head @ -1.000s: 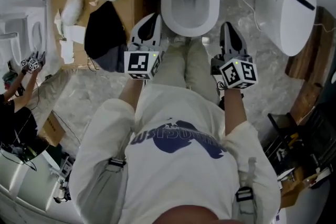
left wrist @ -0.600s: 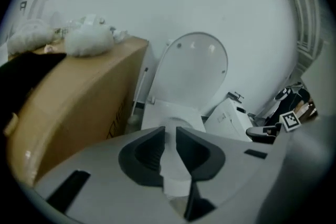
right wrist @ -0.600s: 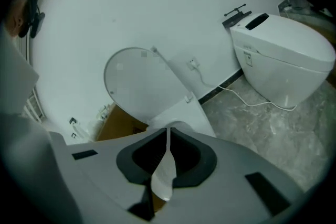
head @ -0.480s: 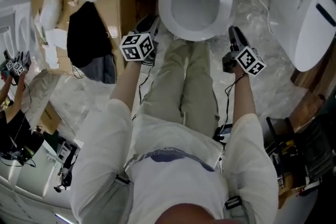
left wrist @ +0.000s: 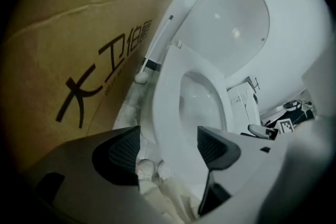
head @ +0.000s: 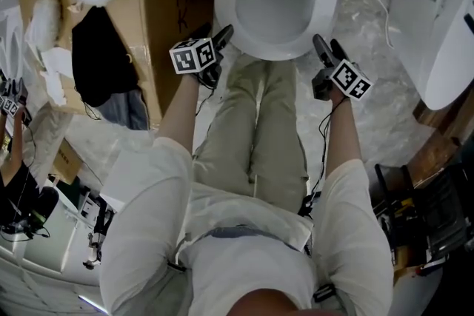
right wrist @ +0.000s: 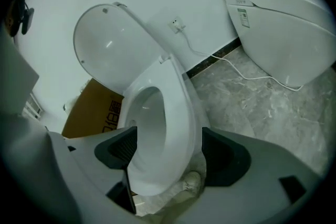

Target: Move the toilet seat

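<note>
The white toilet seat [head: 275, 50] lies flat on the bowl with the lid [left wrist: 231, 23] raised behind it. My left gripper [head: 218, 37] hovers at the bowl's front left, my right gripper [head: 326, 48] at its front right. In the left gripper view the seat [left wrist: 168, 107] runs up between the jaws of the left gripper [left wrist: 165, 149], which are opening, with no pad touching it. In the right gripper view the seat's front rim [right wrist: 176, 113] lies between the jaws of the right gripper [right wrist: 168, 152], also opening, and neither pad presses on it.
A cardboard box [head: 159, 4] stands close on the toilet's left with a black cloth [head: 96, 59] on it. A second toilet [head: 437, 18] sits at the right, its cable [right wrist: 236, 68] trailing over the marble floor. The person's legs [head: 255, 129] reach up to the bowl's front.
Both grippers have moved forward to either side of the bowl's front, and the head has come nearer the toilet. Both sets of jaws have gone from shut to open.
</note>
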{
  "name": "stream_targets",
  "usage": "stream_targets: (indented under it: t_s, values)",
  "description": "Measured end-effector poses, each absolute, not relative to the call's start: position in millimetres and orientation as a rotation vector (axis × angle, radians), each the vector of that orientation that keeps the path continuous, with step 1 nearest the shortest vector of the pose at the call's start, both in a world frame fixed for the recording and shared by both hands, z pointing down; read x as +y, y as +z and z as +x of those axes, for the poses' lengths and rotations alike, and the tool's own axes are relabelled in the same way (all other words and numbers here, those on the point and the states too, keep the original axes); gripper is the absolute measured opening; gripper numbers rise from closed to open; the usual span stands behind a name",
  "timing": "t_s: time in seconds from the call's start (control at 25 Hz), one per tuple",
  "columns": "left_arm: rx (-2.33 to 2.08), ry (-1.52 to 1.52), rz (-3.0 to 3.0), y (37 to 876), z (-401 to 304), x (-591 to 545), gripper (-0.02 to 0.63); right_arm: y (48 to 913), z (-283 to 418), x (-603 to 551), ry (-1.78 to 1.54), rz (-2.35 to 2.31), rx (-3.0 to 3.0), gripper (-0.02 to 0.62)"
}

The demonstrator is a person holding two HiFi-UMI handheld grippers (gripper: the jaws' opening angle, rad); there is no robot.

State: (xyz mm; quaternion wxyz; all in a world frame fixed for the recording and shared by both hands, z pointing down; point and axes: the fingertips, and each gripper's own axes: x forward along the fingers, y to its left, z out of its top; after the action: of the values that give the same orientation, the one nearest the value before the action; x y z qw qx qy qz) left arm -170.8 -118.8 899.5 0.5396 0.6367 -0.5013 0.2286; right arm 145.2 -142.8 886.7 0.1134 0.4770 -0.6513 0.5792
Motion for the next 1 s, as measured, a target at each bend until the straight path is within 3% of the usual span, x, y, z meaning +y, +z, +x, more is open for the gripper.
stream_targets:
  t_s: [0.36,1.0]
  values:
    - [-1.052,0.351,1.528,906.6,-143.2,-122.2,0.388,905.1,130.6,-130.1,1.809,1.332,-1.92,0.4]
    - [-1.017,0.159,1.443,884.2,-139.6,-127.8,0.428,892.9,127.9,-128.1,1.991,1.419,-1.907,0.374]
